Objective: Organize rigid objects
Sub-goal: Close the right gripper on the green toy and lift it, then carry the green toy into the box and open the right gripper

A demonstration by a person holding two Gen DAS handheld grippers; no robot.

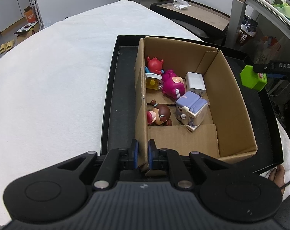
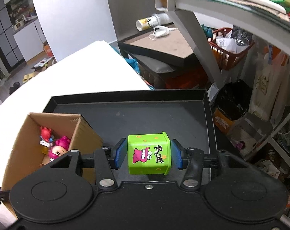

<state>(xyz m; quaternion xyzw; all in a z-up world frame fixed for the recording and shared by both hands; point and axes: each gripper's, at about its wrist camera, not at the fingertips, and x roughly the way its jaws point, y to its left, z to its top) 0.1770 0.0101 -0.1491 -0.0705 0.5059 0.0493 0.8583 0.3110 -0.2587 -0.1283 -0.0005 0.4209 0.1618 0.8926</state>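
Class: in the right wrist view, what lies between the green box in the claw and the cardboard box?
Only bare tray floor shows between the green box and the cardboard box, apart from the right claw gripping it.

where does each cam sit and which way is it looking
Left wrist: on the left gripper, looking down its fingers into the cardboard box, jaws clamped on its near wall; a bare foot shows lower right.
Right wrist: on the right gripper, looking forward and down at the black tray, pads on the green box.
Shared: cardboard box, tray, green box, pink toy.
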